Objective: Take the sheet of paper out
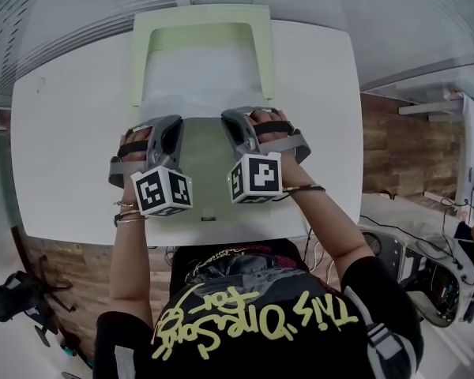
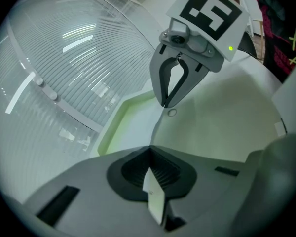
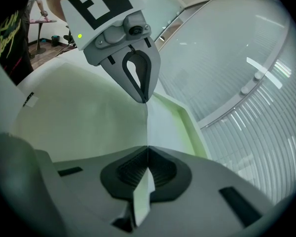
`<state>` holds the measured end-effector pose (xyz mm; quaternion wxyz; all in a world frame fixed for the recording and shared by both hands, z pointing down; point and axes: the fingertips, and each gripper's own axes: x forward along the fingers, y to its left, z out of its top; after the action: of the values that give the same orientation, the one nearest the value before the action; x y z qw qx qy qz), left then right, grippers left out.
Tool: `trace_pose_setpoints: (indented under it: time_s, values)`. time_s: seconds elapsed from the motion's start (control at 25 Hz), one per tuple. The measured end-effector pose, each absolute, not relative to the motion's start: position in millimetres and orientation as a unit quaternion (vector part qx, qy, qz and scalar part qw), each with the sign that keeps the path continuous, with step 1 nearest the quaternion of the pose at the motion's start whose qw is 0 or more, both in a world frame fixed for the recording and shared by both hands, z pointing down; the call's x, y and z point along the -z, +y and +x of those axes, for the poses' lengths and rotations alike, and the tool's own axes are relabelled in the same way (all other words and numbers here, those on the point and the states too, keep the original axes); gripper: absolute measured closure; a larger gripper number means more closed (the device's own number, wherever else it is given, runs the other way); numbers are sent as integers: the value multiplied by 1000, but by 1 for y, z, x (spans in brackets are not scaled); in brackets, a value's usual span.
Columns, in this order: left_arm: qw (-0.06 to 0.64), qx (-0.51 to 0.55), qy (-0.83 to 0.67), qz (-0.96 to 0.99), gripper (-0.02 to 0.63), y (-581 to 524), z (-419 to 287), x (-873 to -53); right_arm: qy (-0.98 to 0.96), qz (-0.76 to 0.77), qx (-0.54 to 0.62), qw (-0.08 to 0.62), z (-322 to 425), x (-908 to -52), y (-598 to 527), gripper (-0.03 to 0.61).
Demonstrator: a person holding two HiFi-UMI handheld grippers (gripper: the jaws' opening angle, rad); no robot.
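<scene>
Two grippers (image 2: 149, 148) (image 3: 147, 148) pinching sheet (image 1: 208, 176), yellow shirt lettering (image 1: 253, 316)

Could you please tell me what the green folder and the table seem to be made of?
Folder: probably thin plastic. It is pale green, smooth and evenly tinted, and its cover looks semi-clear and uncreased. Table: possibly laminate or painted board, as it is white, matt and even, with no grain showing.

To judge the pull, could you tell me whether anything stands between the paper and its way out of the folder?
Nothing visible does: left tongs and right tongs are shut on the paper; the folder shows no rim on its near side.
</scene>
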<state>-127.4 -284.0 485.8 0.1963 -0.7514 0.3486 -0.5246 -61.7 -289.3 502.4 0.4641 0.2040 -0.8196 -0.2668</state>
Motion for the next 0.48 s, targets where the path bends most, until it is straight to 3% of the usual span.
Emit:
trace_pose_setpoints:
  time_s: [0.48]
  values:
    - [195,497,341,-774,607,-246,-139,-488,-811,217,250,483,-73,-510,-249,571]
